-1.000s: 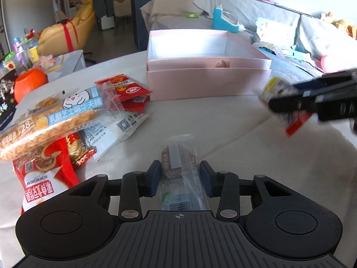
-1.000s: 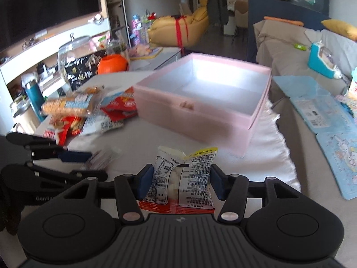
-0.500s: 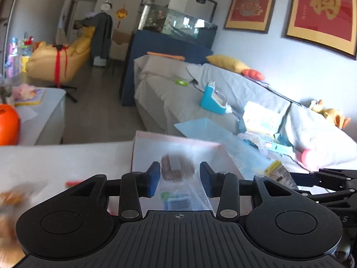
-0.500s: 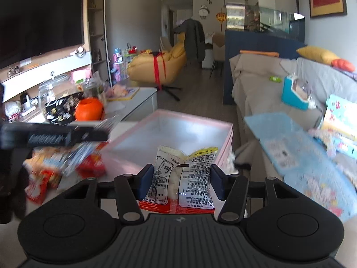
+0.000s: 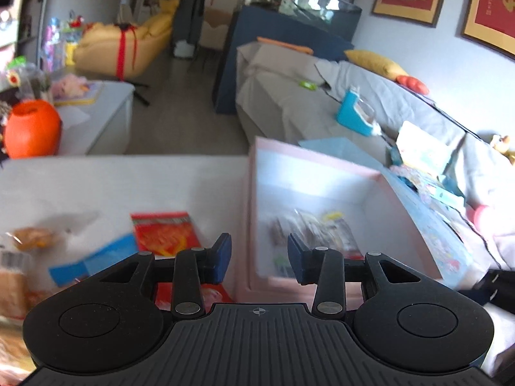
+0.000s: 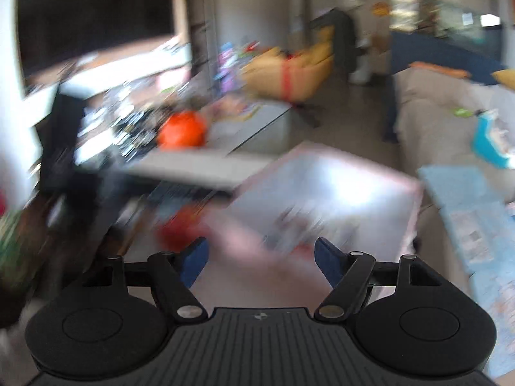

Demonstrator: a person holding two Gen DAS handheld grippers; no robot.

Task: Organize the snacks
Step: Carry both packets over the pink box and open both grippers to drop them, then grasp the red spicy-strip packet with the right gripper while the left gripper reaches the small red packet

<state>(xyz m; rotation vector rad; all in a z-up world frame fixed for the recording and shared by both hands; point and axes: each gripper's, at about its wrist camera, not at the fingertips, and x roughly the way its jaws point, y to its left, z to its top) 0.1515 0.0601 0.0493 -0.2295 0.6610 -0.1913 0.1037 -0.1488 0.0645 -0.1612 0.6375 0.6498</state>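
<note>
— So, nearest first: what are the two claws doing?

— Both stand apart with nothing between the blue pads. The left gripper (image 5: pixel 259 259) hangs over the near wall of the shallow pink cardboard box (image 5: pixel 322 173), its left pad above the table side and its right pad above the box floor. The right gripper (image 6: pixel 261 262) is spread wider and also sits just before that pink box (image 6: pixel 415 189), though its view is heavily smeared.

— And the snacks?

— Inside the box, close to the near wall, lie the clear-wrapped snack packets (image 5: pixel 310 228), blurred, with a brown piece and a yellow patch among them; I cannot count them. The right wrist view shows only a pale smudge (image 6: pixel 299 222) on the box floor there.

— What is left outside?

— On the white tabletop (image 5: pixel 128 177), left of the box, a flat red snack packet (image 5: pixel 164 233) lies just beside the left pad, then a blue-and-white wrapper (image 5: pixel 93 262), and an orange-brown pastry in clear film (image 5: pixel 35 236) further left.

— Beyond that?

— A round orange pot (image 5: pixel 32 127) at the far left, a grey-covered sofa (image 5: pixel 402 103) behind the box, and a yellow beanbag tied with red ribbon (image 5: pixel 125 51) across the room.
</note>
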